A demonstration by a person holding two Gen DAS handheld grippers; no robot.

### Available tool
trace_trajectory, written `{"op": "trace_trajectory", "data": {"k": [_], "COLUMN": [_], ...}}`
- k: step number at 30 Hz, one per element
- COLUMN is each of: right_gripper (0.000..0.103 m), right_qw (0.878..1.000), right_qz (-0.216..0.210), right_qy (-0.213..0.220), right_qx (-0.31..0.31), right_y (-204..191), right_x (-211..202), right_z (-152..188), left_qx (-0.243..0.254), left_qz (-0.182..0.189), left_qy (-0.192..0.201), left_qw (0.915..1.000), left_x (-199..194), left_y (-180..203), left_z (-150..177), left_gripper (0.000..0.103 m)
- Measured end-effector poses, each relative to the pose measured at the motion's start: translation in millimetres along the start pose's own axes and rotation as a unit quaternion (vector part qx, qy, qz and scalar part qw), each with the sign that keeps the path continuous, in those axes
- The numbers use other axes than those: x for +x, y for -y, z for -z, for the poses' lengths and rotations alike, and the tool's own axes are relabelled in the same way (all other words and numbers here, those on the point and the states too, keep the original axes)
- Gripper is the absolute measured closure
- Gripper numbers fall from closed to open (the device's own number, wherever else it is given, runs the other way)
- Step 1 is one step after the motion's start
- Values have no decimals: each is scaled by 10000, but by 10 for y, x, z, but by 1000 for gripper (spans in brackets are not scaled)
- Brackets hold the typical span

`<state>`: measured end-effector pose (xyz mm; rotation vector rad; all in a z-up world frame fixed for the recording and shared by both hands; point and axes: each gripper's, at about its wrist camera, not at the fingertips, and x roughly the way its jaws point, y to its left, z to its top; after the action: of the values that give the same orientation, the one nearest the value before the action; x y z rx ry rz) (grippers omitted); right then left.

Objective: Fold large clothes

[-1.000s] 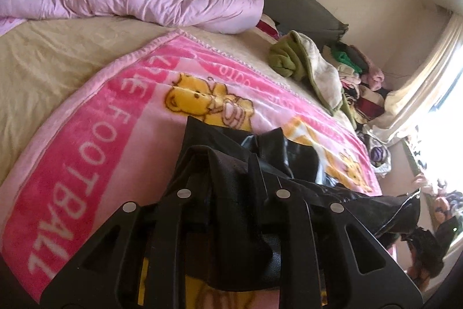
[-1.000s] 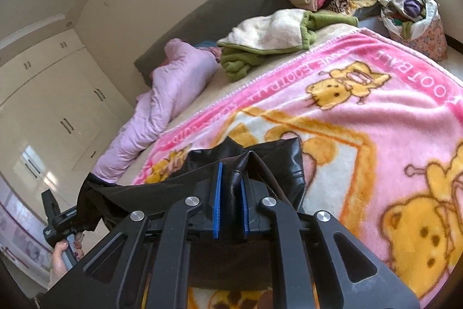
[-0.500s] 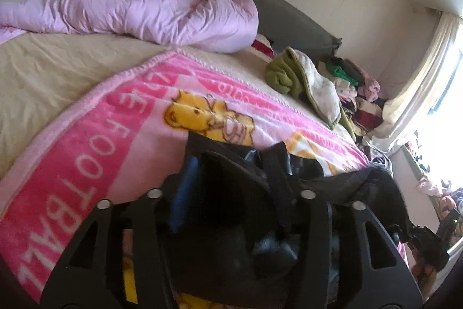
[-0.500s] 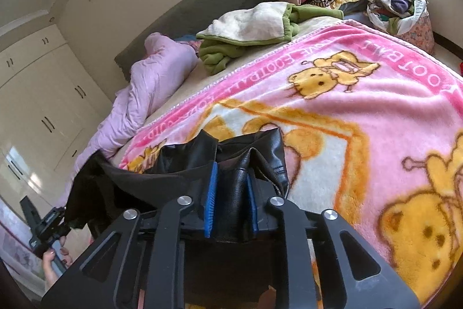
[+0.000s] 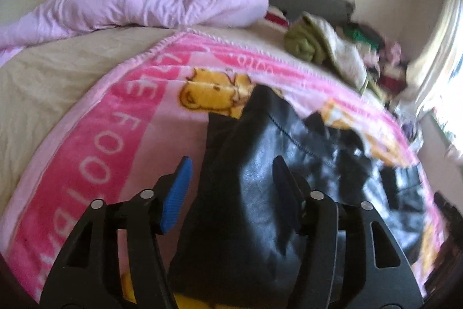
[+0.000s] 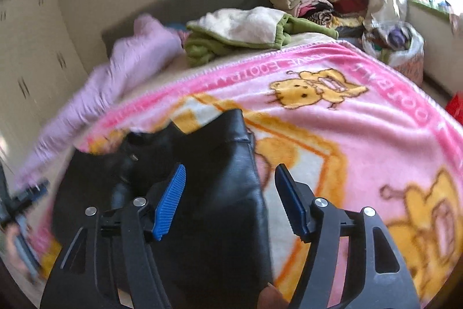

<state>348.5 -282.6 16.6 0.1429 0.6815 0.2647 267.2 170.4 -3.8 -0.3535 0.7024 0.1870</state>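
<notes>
On the pink bear blanket [image 5: 95, 118] covering the bed we see the black leather garment [image 5: 260, 193] laid down, still bunched. Left gripper [image 5: 231, 187] and right gripper [image 6: 228, 193] jaws have just opened, apart, garment between but unpressed. Smoothing and folds remain.

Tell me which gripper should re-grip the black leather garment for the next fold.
Probably the left gripper: its open jaws straddle the black leather garment. The right gripper, also open, has only the garment's edge between its pads, pink blanket beside it.
</notes>
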Motion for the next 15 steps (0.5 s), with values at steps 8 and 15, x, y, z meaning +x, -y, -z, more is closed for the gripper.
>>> {"op": "trace_trajectory", "data": {"k": [8, 15], "right_gripper": [81, 101], "right_qw": [9965, 9985], "right_qz": [91, -376], "right_qy": [-369, 328], "right_qx": [-745, -225], "right_y": [-119, -75], "right_x": [455, 140], "right_z": [-3, -206], "left_qx": [587, 276], "left_qz": [-271, -123], "left_qy": [-199, 618], "left_qw": [9977, 9976], "left_x": [222, -148], "left_y": [144, 127], "left_z": [24, -155], "left_gripper": [89, 103]}}
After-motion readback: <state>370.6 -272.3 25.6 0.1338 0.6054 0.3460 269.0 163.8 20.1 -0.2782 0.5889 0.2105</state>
